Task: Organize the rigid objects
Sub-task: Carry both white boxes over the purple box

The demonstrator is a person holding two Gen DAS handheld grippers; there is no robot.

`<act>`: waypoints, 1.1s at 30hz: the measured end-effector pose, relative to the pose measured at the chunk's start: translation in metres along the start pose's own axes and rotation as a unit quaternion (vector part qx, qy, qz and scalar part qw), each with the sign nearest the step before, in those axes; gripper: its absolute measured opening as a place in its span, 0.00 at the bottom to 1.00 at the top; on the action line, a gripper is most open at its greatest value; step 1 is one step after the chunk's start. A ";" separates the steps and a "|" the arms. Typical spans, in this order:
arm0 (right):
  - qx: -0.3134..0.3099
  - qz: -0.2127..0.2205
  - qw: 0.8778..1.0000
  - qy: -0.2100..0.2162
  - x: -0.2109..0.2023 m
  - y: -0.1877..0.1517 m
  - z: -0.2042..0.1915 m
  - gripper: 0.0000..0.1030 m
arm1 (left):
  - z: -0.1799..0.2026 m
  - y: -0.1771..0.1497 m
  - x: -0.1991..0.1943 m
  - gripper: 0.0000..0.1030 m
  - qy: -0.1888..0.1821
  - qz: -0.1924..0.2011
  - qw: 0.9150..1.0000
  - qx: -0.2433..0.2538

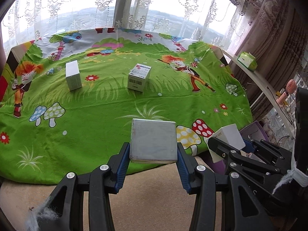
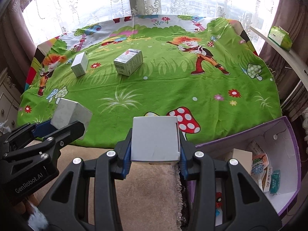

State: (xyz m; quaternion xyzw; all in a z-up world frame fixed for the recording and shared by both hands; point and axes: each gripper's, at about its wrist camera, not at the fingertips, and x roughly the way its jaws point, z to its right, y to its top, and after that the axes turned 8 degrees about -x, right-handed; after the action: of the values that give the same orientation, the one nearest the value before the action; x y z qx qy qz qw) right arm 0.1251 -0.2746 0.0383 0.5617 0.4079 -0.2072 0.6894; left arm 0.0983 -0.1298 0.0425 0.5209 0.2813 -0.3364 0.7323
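Observation:
My left gripper [image 1: 153, 154] is shut on a grey-silver box [image 1: 153, 141], held above the near edge of the green cartoon cloth [image 1: 96, 115]; it also shows in the right wrist view [image 2: 69, 113]. My right gripper [image 2: 155, 154] is shut on a white-grey box [image 2: 155, 138], held over the cloth's near edge beside a purple bin [image 2: 288, 154]; this box shows in the left wrist view [image 1: 230, 136]. Two boxes stand on the cloth: a plain white one [image 1: 73, 76] at far left and a printed medicine box [image 1: 139, 78] at centre.
The purple bin holds several small packages [image 2: 269, 177]. A beige carpeted surface [image 2: 150, 192] lies below the grippers. A green tissue pack [image 2: 280, 38] sits on a white shelf at right. Lace curtains and a window stand behind the table.

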 end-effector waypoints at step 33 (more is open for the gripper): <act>0.132 -0.022 0.985 -0.107 -0.041 -0.077 0.171 0.43 | 0.130 -0.040 0.022 0.46 -0.089 -0.066 0.982 0.153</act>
State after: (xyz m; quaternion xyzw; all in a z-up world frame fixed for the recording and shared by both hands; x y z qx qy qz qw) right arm 0.1005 -0.4647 0.0305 0.6134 0.3134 -0.3330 0.6439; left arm 0.0884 -0.2673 0.0420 0.5750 0.1942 -0.4678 0.6425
